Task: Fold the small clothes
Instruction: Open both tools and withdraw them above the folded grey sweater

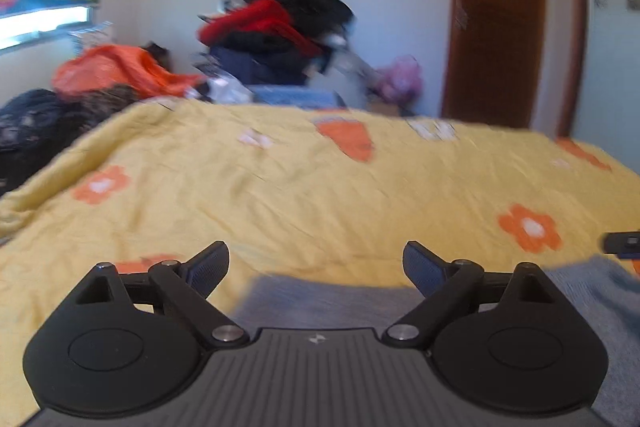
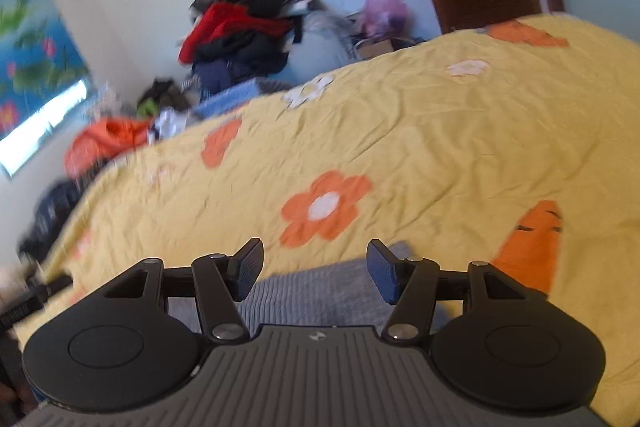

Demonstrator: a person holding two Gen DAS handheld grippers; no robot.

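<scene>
From my left wrist view, my left gripper (image 1: 316, 267) hangs tilted down over the yellow flowered bedspread (image 1: 304, 183), jaws spread wide and holding nothing; the grey knit garment (image 1: 320, 297) lies flat just beneath them. At the right edge a dark tip of my other tool (image 1: 622, 243) peeks in.

From my right wrist view, my right gripper (image 2: 315, 269) is rolled, jaws partly apart and empty, above that grey garment (image 2: 316, 293). Only here an orange carrot print (image 2: 532, 247) shows beside it.

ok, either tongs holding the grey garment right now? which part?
Nothing is held. Left tongs and right tongs both stand open above the grey garment on the yellow bedspread, pads clear of it.
</scene>
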